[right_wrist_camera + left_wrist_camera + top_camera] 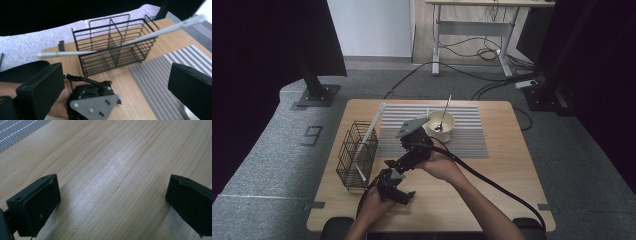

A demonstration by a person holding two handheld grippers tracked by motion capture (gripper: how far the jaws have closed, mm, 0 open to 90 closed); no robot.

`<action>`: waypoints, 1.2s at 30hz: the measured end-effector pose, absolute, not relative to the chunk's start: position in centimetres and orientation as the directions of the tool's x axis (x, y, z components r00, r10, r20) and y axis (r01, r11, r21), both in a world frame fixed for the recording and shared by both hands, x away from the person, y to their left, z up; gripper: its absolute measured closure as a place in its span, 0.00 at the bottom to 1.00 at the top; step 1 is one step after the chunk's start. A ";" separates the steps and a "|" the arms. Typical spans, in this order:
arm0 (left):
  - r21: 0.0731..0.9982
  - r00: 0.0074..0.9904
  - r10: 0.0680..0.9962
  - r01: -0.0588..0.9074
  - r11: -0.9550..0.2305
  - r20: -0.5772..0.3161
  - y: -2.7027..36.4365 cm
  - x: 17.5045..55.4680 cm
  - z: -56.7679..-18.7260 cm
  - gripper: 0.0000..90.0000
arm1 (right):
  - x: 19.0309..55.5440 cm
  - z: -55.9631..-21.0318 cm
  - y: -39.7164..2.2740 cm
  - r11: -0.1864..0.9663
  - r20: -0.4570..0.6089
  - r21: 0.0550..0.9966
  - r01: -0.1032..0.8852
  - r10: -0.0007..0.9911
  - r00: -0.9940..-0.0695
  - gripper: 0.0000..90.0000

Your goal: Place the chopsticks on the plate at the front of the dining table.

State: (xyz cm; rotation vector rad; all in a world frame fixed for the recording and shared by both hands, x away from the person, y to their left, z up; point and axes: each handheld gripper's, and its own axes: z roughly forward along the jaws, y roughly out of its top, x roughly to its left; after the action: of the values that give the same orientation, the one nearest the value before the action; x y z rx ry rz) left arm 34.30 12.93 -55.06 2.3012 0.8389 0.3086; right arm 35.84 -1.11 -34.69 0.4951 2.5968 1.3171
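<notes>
Lying slantwise across the wire basket (113, 47) near the table's left edge, the white chopstick (105, 48) looks light, stiff, slippery; grip mid-shaft. Both left gripper (395, 192) and right gripper (391, 167) gape wide, empty.

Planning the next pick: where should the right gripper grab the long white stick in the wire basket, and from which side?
Probably the bare upper stretch of the white stick above the wire basket, approached from the striped mat side. It leans slanted across the basket, lower end behind wires, upper end free. The right gripper is open, as is the left gripper.
</notes>
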 end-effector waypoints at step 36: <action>0.655 0.768 0.641 0.486 -0.579 -0.003 13.0 34.3 -55.0 0.00 | 34.3 -37.9 6.3 0.632 0.010 0.758 0.160 0.234 -0.972 0.00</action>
State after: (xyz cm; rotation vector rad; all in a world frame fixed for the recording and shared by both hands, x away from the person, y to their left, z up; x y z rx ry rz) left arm 34.31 12.96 -55.04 2.3049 0.8371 0.3080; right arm 34.32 6.33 -37.86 0.3333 2.7573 1.2669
